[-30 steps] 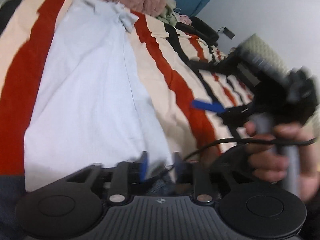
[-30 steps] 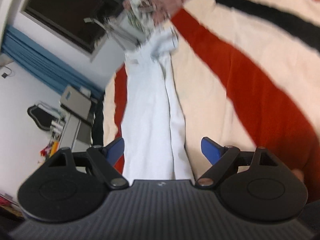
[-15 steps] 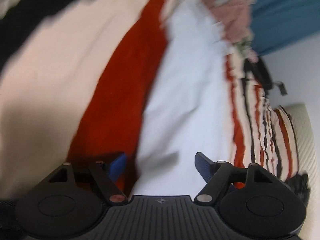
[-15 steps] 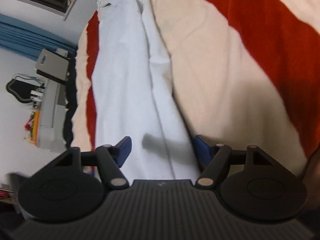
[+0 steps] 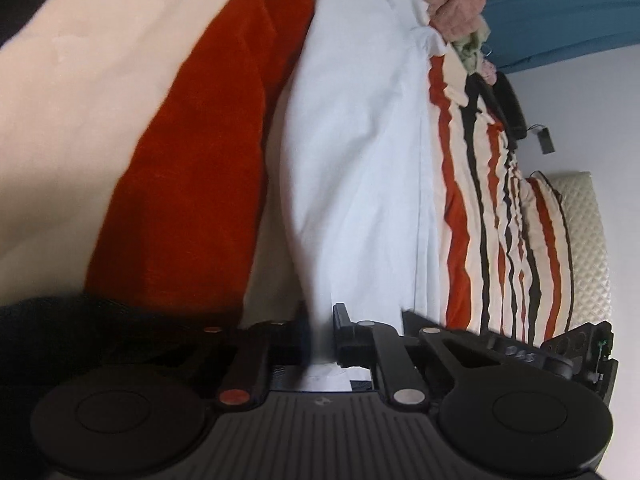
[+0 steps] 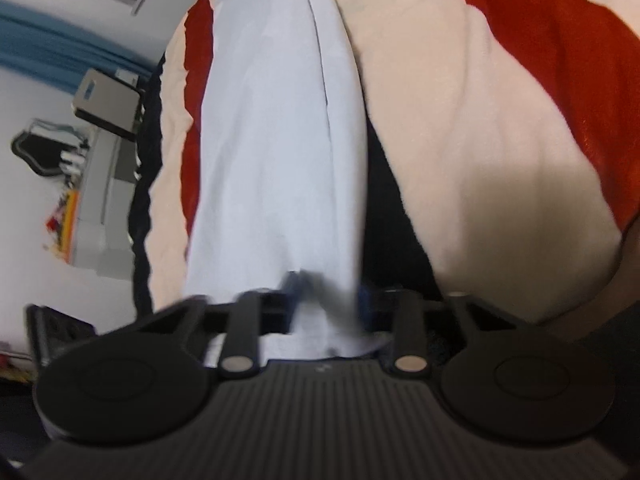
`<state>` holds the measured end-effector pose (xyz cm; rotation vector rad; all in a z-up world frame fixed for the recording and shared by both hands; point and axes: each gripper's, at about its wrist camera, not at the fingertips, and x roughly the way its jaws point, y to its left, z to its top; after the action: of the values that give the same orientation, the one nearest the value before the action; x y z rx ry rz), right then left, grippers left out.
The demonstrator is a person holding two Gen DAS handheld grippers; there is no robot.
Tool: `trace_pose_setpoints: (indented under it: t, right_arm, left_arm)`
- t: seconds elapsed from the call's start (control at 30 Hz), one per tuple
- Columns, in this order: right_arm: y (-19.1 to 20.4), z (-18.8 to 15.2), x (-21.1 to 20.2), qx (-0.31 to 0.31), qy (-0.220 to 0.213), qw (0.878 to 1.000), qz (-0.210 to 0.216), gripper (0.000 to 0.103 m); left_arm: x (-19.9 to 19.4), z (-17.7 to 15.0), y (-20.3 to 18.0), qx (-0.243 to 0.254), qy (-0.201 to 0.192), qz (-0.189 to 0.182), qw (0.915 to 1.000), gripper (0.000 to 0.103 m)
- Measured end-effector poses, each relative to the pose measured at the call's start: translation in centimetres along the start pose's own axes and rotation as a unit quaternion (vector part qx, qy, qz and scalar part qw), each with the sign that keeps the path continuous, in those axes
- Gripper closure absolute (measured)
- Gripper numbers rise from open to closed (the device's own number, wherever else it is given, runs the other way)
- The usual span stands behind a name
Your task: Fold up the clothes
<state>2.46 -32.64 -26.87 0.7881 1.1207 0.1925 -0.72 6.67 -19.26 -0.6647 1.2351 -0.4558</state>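
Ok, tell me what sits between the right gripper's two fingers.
The near edge of the pale blue garment is bunched between the fingers of the right gripper, whose jaws are closing on it. The right wrist view shows this.

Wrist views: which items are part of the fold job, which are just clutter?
In the job:
- light blue garment, near edge between the jaws of both grippers
- left gripper, shut on it
- right gripper, closing on it

Lying about:
- striped blanket underneath
- pink clothes pile
- blue curtain
- quilted headboard
- grey shelf unit
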Motion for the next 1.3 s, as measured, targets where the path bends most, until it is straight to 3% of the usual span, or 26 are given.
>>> trace_pose_setpoints:
  t: [0.1,0.17,0.37,0.53,0.77,0.9,1.1,1.3]
  right_arm:
    - [-0.5,0.6,-1.1,0.019,-0.020,1.000,0.014,0.095]
    - [0.1,1.4,-2.4,0.025,-0.037,0.998,0.038,0.096]
    - [4.7,4.1,-8.8,-0.006,-0.109,0.987,0.115,0.096]
    - [7.0,3.5,-13.3,-0.051,-0.144,0.979,0.135,0.097]
    - [3.1,-2.6,-12.9,-0.051,-0.103,0.988,0.100,0.097]
    - [1.1,-4.4,-12.1,-0.029,-0.081,0.992,0.092,0.097]
    - [1.7,0.1,-10.2,0.016,-0.086,0.991,0.104,0.096]
    - [3.9,10.4,-5.3,0.061,-0.115,0.987,0.096,0.096]
  left_arm:
    - [-1.2,0.3,0.0,-0.017,-0.020,-0.036,0.9990,0.099]
    - [-4.2,-0.2,-0.4,-0.023,-0.034,-0.059,0.9974,0.100]
    - [-11.0,1.7,-5.9,0.001,-0.109,-0.107,0.9883,0.100]
    - [-15.2,0.0,-10.2,0.034,-0.148,-0.100,0.9833,0.100]
    - [-14.2,-7.9,-6.6,-0.010,-0.078,-0.079,0.9938,0.100]
    - [-12.2,-9.3,-4.8,-0.036,-0.053,-0.074,0.9952,0.100]
    - [-10.5,-3.5,-7.3,0.006,-0.067,-0.036,0.9971,0.100]
    - [-6.7,8.1,-12.1,0.056,-0.105,-0.011,0.9928,0.100]
